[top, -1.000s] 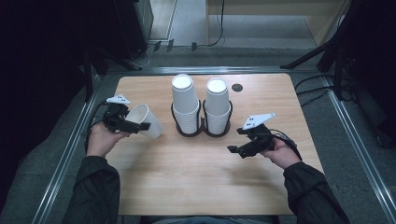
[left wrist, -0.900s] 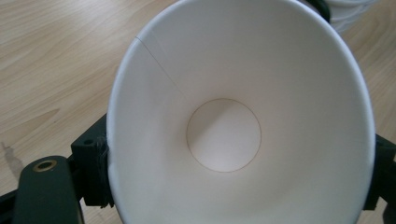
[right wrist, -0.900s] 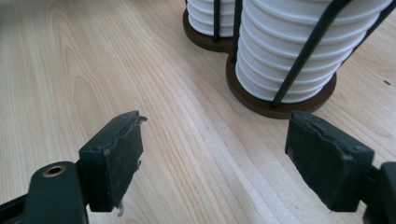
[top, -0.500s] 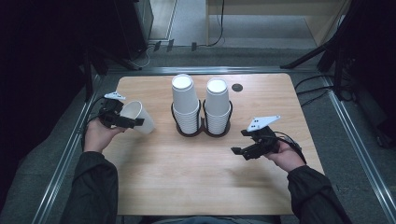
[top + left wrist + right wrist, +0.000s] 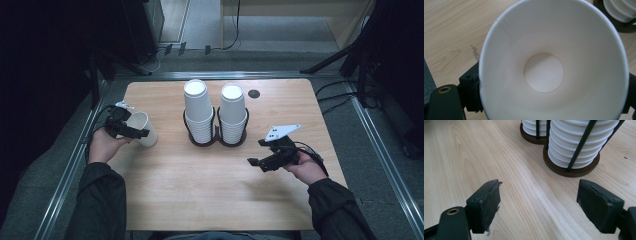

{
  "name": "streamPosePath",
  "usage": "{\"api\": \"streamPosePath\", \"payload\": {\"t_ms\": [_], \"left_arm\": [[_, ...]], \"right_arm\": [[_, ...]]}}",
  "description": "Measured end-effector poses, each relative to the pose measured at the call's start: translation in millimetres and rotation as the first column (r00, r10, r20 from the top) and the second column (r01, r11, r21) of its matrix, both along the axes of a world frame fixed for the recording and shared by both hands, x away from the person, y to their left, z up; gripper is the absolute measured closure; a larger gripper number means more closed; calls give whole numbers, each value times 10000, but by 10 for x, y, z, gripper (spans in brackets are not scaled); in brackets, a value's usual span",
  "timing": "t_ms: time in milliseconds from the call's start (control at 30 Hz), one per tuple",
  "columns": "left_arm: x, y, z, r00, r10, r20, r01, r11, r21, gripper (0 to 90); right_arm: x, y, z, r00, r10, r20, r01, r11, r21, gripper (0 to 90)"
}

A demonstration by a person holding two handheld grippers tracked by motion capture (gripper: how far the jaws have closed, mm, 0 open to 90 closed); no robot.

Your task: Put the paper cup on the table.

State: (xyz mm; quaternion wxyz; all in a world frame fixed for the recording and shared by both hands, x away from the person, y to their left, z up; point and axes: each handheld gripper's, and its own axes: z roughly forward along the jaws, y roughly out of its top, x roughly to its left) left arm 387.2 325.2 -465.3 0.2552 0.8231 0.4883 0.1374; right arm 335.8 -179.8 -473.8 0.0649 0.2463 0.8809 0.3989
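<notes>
Left gripper [image 5: 131,129] held one white paper cup [image 5: 141,128] across its rim, tilted, over the table's [image 5: 200,190] left edge. Right gripper [image 5: 260,161] gaped empty. Thin rim might buckle and slip.

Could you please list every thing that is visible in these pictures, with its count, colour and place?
single paper cup: 1, white, left part of the table, between the left jaws, mouth toward that gripper's camera
cup stacks: 2, white, table centre, side by side
stack holders: 2, dark, joined, around the stacks
table: 1, light wood
small round disc: 1, dark, table's far edge
left hand-held gripper: 1, black, closed on the cup
right hand-held gripper: 1, black, open, empty, right of the stacks
</notes>
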Motion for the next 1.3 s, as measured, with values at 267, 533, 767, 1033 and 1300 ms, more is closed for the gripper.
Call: {"api": "streamPosePath", "payload": {"t_ms": [267,533,767,1033,1300], "left_arm": [[12,-34,-2,10000,40,24,-40,9999,124,108],[22,-37,1,9996,269,-114,-266,9994,241,88],[31,-30,-4,9991,352,-239,-352,9994,4,77],[34,0,-7,9988,251,-410,-273,9981,-546,65],[35,-16,-32,9992,118,-382,-131,9993,-353,4]], "right_arm": [[1,-5,2,10000,-4,-35,4,10000,12,194],[1,-7,2,10000,7,-44,-7,10000,15,194],[2,-4,1,10000,20,-52,-20,10000,-9,194],[1,-8,1,10000,35,-56,-35,10000,-14,194],[1,-2,-3,10000,76,-45,-76,10000,-28,194]]}}
